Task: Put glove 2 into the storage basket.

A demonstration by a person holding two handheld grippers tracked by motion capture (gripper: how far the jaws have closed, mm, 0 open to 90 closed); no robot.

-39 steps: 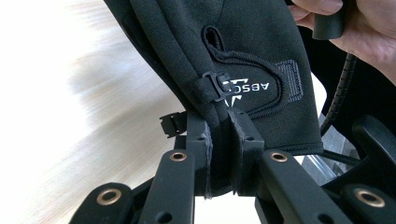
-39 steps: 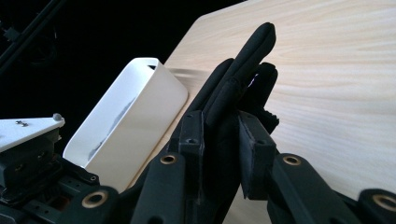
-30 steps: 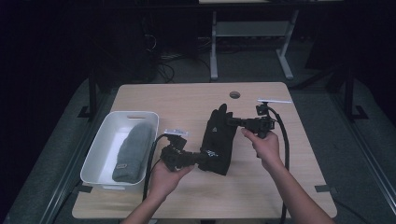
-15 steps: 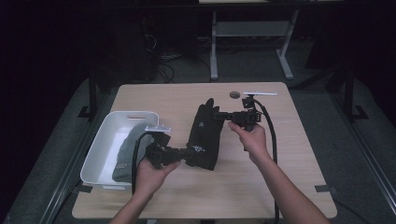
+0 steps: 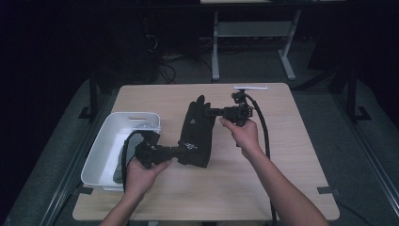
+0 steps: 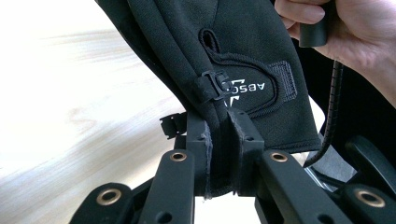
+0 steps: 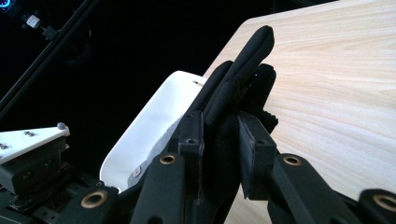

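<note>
A pair of black gloves (image 5: 197, 134) hangs stretched between my two grippers above the wooden table (image 5: 282, 155). My left gripper (image 5: 181, 151) is shut on the cuff end of the black gloves (image 6: 243, 60), its pads pressing the fabric near a small clip and white lettering. My right gripper (image 5: 209, 113) is shut on the finger end of the black gloves (image 7: 233, 98), with the fingertips sticking out past its pads. In the left gripper view, the person's other hand (image 6: 345, 32) appears at the top right.
A white bin (image 5: 108, 141) stands at the table's left with a dark grey cloth (image 5: 120, 172) lying in it. A small dark disc (image 5: 234, 96) and a white strip (image 5: 251, 87) lie near the far edge. Dark floor, cables and a table frame lie beyond.
Both hands have carried the gloves leftward toward the white bin and lifted them a little. Both grips stay as they were.
</note>
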